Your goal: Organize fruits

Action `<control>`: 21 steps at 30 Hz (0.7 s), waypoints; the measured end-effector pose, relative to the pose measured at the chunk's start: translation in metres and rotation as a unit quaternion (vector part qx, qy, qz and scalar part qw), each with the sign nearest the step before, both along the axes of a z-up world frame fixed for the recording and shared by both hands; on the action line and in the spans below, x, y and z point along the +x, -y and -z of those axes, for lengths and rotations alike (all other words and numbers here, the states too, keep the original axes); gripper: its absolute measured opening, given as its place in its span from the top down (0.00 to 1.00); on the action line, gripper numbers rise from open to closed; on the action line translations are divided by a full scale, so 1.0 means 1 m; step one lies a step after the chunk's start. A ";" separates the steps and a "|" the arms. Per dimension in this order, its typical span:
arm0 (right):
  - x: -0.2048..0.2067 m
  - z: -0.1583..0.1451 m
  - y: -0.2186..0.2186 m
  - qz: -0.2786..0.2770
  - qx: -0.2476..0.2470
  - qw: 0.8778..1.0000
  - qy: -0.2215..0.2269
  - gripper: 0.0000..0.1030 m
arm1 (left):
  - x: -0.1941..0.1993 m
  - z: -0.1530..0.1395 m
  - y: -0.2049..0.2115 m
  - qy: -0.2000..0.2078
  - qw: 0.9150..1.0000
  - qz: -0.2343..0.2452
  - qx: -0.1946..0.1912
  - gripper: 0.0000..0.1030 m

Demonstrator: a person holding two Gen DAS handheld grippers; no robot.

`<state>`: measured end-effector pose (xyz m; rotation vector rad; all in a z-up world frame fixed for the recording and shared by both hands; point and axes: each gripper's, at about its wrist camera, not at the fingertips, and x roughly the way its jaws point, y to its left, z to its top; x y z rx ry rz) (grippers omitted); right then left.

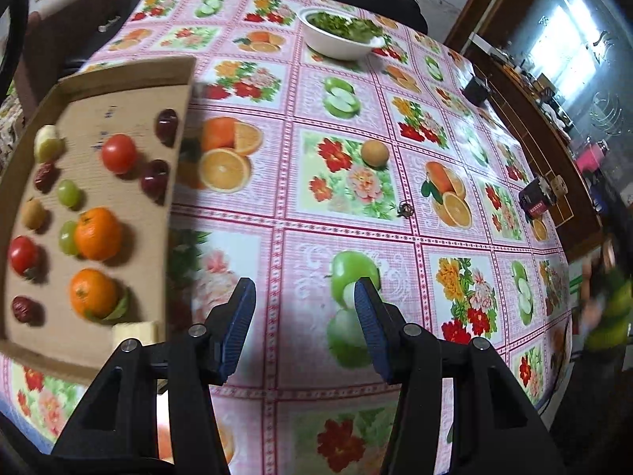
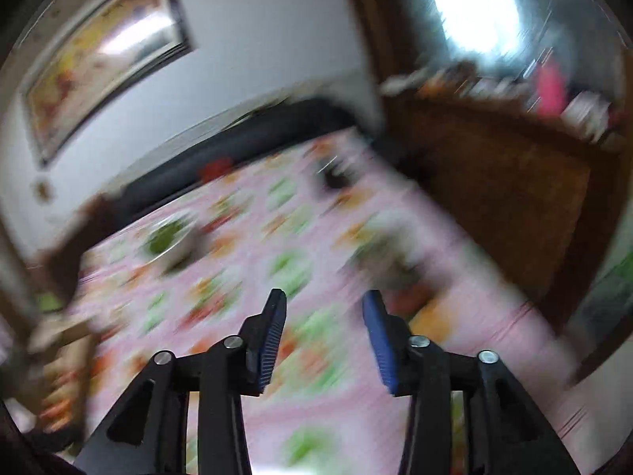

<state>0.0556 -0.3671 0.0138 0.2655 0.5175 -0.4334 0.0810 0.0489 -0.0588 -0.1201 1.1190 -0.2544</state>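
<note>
L gripper (image 1: 302,326) jaws apart, empty — brown fruit (image 1: 375,153) well ahead; cardboard tray (image 1: 118,91) to its left.

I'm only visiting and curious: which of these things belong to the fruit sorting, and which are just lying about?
Part of the job:
- cardboard tray
- oranges, tomatoes, green grapes in it
- round brown fruit loose on the tablecloth

Just lying about:
- white bowl of greens
- small black box
- framed picture

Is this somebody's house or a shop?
It looks like somebody's house, probably a dining room. There's a table with a fruit-patterned tablecloth, a white bowl of chopped greens on it, a framed picture on the wall, and a wooden cabinet holding dishes.
</note>
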 end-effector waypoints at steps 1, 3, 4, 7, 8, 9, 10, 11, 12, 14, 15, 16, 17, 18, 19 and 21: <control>0.012 -0.006 0.009 0.029 -0.040 0.999 0.003 0.57 | 0.004 0.002 0.003 -0.003 1.000 0.002 0.000 0.51; 0.047 -0.015 0.025 0.098 -0.124 0.987 -0.014 0.57 | 0.010 0.006 0.006 -0.010 1.000 0.005 -0.001 0.51; 0.064 -0.017 0.031 0.123 -0.157 0.980 -0.028 0.57 | 0.014 0.008 0.008 -0.014 1.000 0.008 -0.002 0.51; 0.122 -0.010 0.042 0.176 -0.242 0.951 -0.079 0.57 | 0.022 0.014 0.010 -0.023 1.000 0.008 -0.002 0.51; 0.133 -0.006 0.043 0.181 -0.254 0.946 -0.092 0.57 | 0.025 0.015 0.011 -0.026 1.000 0.008 -0.002 0.51; 0.147 0.001 0.042 0.193 -0.276 0.935 -0.109 0.57 | 0.027 0.017 0.011 -0.029 1.000 0.007 -0.002 0.51; 0.157 0.007 0.038 0.203 -0.299 0.925 -0.121 0.55 | 0.030 0.019 0.011 -0.032 0.999 0.006 -0.002 0.51; 0.167 0.017 0.034 0.219 -0.334 0.906 -0.138 0.54 | 0.032 0.020 0.011 -0.035 0.999 0.005 -0.003 0.51; 0.174 0.026 0.031 0.233 -0.364 0.888 -0.155 0.50 | 0.033 0.021 0.011 -0.037 0.999 0.005 -0.002 0.51; 0.185 0.042 0.030 0.249 -0.401 0.861 -0.191 0.47 | 0.035 0.022 0.011 -0.038 0.999 0.004 -0.001 0.51; 0.182 0.042 0.031 0.247 -0.398 0.862 -0.195 0.46 | 0.036 0.022 0.011 -0.039 0.999 0.004 -0.001 0.51; 0.175 0.037 0.033 0.249 -0.384 0.869 -0.189 0.46 | 0.036 0.022 0.011 -0.039 0.999 0.005 -0.002 0.51; 0.168 0.032 0.037 0.253 -0.371 0.874 -0.185 0.46 | 0.037 0.022 0.012 -0.039 0.999 0.005 -0.003 0.51; 0.158 0.028 0.040 0.252 -0.359 0.879 -0.188 0.46 | 0.037 0.022 0.012 -0.039 0.999 0.005 -0.003 0.51; 0.149 0.026 0.041 0.249 -0.353 0.881 -0.192 0.46 | 0.037 0.023 0.012 -0.039 0.999 0.005 -0.004 0.51; 0.128 0.025 0.043 0.236 -0.343 0.886 -0.204 0.46 | 0.037 0.023 0.013 -0.040 0.999 0.006 -0.006 0.51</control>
